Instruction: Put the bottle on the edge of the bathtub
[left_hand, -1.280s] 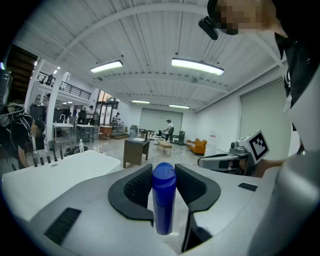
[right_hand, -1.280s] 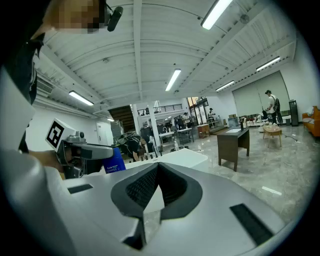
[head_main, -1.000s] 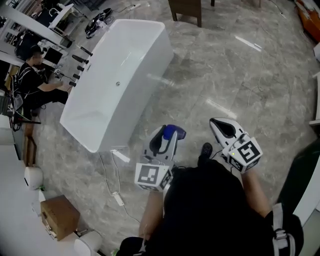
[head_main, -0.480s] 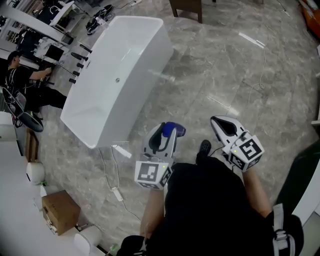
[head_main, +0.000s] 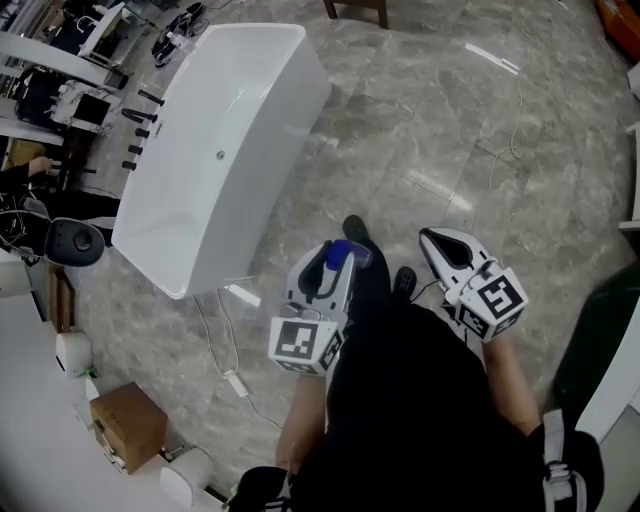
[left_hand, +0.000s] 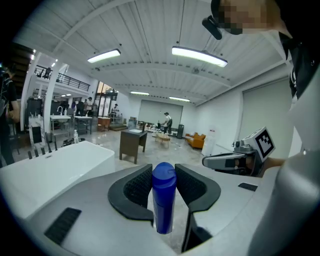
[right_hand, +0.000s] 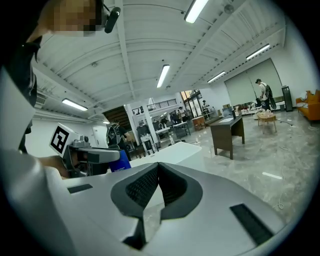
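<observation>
Holding the bottle (left_hand: 163, 197) upright between its pads, the left gripper (left_hand: 164, 186) had its jaws fairly wide apart yet pressed on the blue body just under the cap. The bottle hung over the floor, well apart from the tub (head_main: 262, 180), off the tub's near corner on the side away from the taps (head_main: 135, 130). The right gripper (right_hand: 158, 172) sat farther from the tub than the left one, its jaws closed together on nothing.

Judging from this, the placing was not yet begun; the bottle had the whole gap to the tub to cross.

Several things could spoil it. The hold was high on a slim, smooth bottle, so a jolt could let it swing or slide down between the pads. The tub's rim looked narrow and rounded; a bottle set off-centre or tilted, or let go before its base sat flat, would likely topple into the tub or onto the floor beside it. A cable (head_main: 225, 350) lay on the floor just off the tub's near end, where a foot might catch it.
</observation>
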